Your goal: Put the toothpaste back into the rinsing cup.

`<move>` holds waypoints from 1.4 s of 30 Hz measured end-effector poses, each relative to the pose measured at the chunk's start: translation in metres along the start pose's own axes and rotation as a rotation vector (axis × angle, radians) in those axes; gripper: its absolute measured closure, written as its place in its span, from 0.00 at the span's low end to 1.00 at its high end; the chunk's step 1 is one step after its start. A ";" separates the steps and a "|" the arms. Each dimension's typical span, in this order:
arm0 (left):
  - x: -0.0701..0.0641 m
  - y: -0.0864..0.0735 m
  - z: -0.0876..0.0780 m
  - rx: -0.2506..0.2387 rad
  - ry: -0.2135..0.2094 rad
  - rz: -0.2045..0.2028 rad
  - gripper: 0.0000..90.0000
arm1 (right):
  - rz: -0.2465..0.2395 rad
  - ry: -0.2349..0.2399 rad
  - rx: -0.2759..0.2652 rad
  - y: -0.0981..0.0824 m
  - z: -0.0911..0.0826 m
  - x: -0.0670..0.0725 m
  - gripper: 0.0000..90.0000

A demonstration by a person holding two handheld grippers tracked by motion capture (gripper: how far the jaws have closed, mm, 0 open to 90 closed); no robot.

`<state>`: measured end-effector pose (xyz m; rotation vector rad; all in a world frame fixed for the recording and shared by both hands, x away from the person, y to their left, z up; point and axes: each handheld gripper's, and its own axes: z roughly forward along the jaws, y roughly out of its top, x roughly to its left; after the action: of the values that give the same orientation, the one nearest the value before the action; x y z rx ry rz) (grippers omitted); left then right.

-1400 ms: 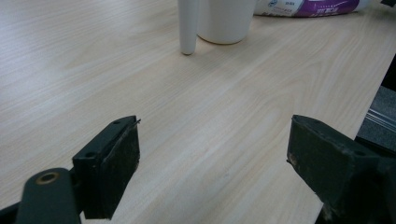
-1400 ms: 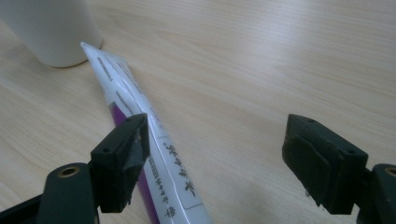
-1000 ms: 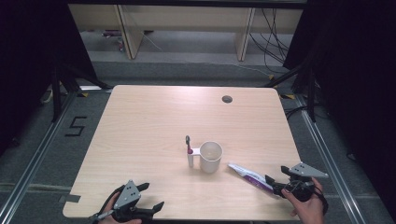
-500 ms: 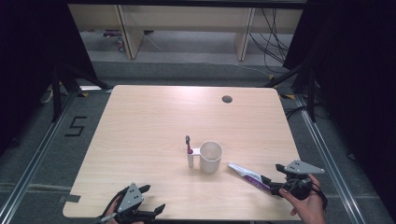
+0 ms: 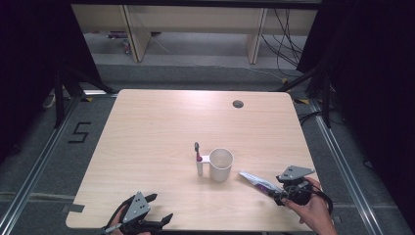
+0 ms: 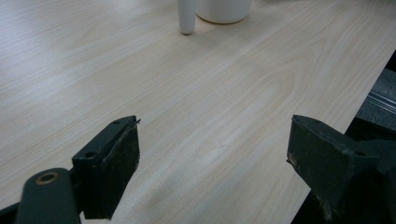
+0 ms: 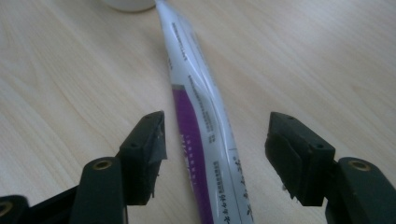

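Resting under everything, wooden table. Left gripper at near edge, jaws wide, nothing between; white cup with side holder well ahead of it. Right gripper jaws wide, straddling white-purple tube lying flat, pads apart from it, tube tip reaching toward cup.

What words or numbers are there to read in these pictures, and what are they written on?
"5": a big dark number marked on the grey floor to the left of the table.
The white and purple tube between the open jaws of the right gripper has lines of small print, too blurred to read.
The white cup has no writing that I can see.
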<state>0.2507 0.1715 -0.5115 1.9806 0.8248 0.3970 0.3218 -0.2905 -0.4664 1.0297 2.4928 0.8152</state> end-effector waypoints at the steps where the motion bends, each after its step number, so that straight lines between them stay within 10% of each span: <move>1: 0.000 0.000 0.000 0.000 0.000 0.000 0.18 | 0.000 0.000 0.000 0.000 0.000 0.000 0.45; 42: -0.002 0.000 -0.002 0.016 -0.005 0.011 0.19 | -0.127 0.109 0.415 0.046 0.047 -0.006 0.67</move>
<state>0.2487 0.1715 -0.5106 2.0009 0.8166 0.3931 0.3732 -0.2509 -0.4745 0.9560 2.8606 0.3277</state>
